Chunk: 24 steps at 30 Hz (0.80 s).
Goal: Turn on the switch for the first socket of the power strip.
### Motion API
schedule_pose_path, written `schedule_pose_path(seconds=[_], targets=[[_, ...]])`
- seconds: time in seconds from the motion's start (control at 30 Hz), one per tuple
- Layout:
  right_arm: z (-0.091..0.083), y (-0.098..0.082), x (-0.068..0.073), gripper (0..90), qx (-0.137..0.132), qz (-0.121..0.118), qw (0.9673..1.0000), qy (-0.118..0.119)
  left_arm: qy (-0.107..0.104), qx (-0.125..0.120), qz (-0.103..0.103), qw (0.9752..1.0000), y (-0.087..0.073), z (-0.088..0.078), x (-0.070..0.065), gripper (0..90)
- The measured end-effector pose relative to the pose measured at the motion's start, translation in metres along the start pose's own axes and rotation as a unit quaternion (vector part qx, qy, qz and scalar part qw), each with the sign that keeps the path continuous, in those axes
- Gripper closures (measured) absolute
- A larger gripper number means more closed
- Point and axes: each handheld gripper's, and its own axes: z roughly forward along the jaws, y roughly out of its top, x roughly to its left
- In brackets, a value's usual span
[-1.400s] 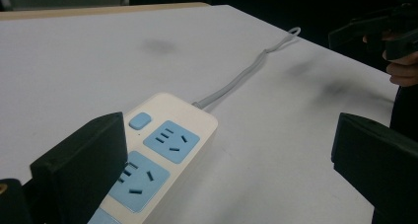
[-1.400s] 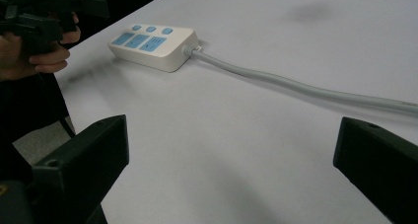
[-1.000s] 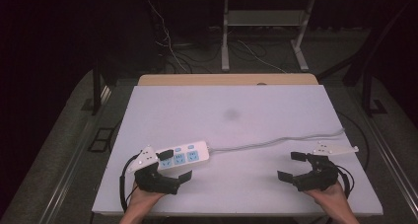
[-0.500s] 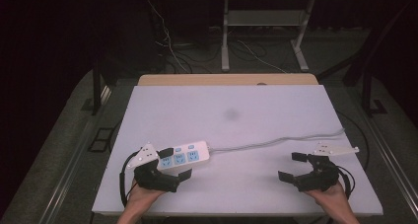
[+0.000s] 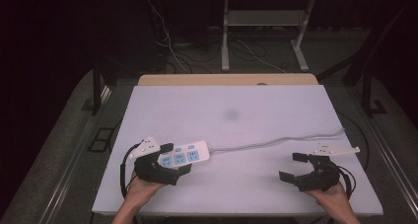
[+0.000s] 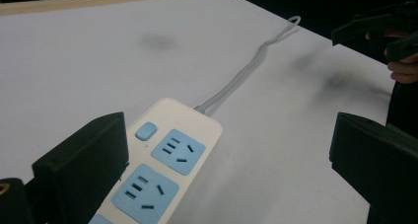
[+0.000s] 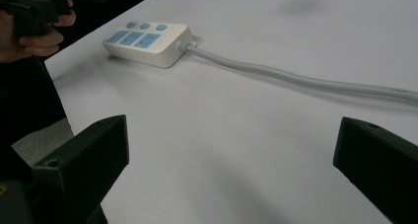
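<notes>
White power strip (image 5: 183,155) sits between the left gripper's (image 5: 175,160) wide-open fingers; the right gripper (image 5: 292,168) gapes, holding nothing.

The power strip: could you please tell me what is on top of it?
The power strip carries blue sockets and small blue buttons on its top face, with nothing plugged in. Its near end is hidden behind the left gripper, whose open jaws straddle it.
</notes>
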Motion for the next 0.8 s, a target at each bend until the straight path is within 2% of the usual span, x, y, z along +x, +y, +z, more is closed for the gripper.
schedule_pose_path(seconds=[0.57, 0.8], targets=[[0.002, -0.001, -0.001, 0.2, 0.008, -0.001, 1.0000, 0.000, 0.001, 0.039, -0.009, 0.9992, 0.014, 0.013, 0.018, 0.1], [0.002, -0.002, -0.001, 0.2, 0.010, -0.002, 0.9999, 0.002, -0.005, 0.061, -0.004, 0.9981, 0.021, 0.019, 0.022, 0.2]])
